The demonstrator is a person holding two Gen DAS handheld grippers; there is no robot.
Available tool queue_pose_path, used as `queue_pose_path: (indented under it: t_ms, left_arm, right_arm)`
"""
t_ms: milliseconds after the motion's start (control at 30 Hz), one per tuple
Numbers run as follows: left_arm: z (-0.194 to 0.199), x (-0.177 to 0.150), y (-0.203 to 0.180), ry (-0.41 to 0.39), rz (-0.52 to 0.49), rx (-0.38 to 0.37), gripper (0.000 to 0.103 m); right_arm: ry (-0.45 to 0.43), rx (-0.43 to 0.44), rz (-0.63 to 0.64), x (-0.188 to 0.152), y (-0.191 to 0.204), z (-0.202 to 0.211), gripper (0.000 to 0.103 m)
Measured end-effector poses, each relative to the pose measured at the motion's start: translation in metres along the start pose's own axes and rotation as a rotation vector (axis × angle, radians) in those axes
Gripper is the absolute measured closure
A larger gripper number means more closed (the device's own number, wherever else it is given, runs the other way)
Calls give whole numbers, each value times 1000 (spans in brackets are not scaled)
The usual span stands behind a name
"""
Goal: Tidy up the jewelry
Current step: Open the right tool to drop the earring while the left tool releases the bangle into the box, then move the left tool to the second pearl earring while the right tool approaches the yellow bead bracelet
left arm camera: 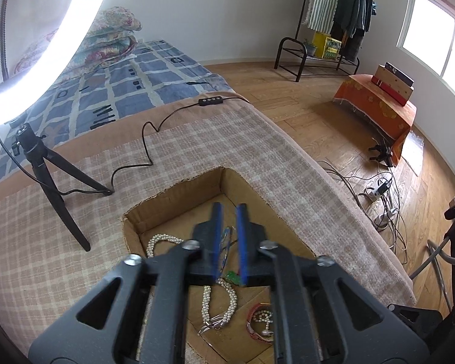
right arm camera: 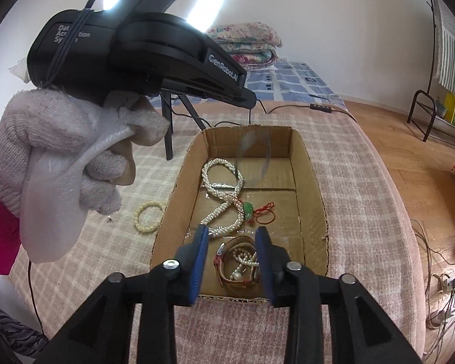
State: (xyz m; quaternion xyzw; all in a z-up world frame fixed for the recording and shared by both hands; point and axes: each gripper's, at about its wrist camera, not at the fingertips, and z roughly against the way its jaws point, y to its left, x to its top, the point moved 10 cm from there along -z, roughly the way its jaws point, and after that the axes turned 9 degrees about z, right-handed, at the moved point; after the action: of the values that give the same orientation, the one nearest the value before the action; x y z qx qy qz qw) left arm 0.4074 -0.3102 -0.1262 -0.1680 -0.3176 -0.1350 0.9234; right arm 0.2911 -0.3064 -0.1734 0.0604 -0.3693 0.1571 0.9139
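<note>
An open cardboard box [right arm camera: 314,182] [left arm camera: 179,194] sits on a checked blanket. Inside lie a long pearl necklace [right arm camera: 224,194] [left arm camera: 218,303], a green pendant on red cord [right arm camera: 248,209], and a brown strap with small pearls [right arm camera: 239,265] [left arm camera: 259,321]. A cream bead bracelet [right arm camera: 147,217] lies on the blanket left of the box. My left gripper [left arm camera: 230,209] hovers over the box, jaws narrowly apart around a thin clear, bluish item [left arm camera: 227,242] [right arm camera: 253,154] that hangs into the box. My right gripper [right arm camera: 232,233] is open and empty above the box's near end.
A ring light on a black tripod [left arm camera: 45,163] stands on the blanket left of the box, its cable [left arm camera: 148,151] trailing across. Folded quilts [left arm camera: 112,36] lie beyond on the bed. To the right are wooden floor, power strips with cables [left arm camera: 379,191], an orange-covered stand [left arm camera: 379,106].
</note>
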Motion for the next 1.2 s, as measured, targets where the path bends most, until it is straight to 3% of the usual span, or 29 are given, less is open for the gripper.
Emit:
queue_pose_path:
  t_ms: [33, 167, 233, 267, 467, 900, 1200]
  left_arm:
    - [2, 1, 0, -7, 2, -5, 66]
    - [8, 3, 0, -24, -12, 0, 60]
    - [10, 3, 2, -24, -6, 5, 42]
    - [11, 4, 2, -32, -3, 4, 40]
    - [18, 4, 5, -36, -1, 10, 39]
    - [53, 2, 30, -61, 9, 21, 39]
    - [94, -2, 86, -104, 19, 75, 39]
  right_arm:
    - [-4, -4, 3, 1, 1, 0, 58]
    - [-28, -50, 22, 4, 2, 5, 28]
    - [-37, -78, 37, 6, 1, 7, 18]
    - [-42, -92, 40, 7, 1, 9, 12]
    - [-54, -143, 46, 13, -2, 13, 0]
    - [-42, -190, 79, 16, 7, 21, 0]
    - [-51, -193, 79, 20, 18, 26, 0]
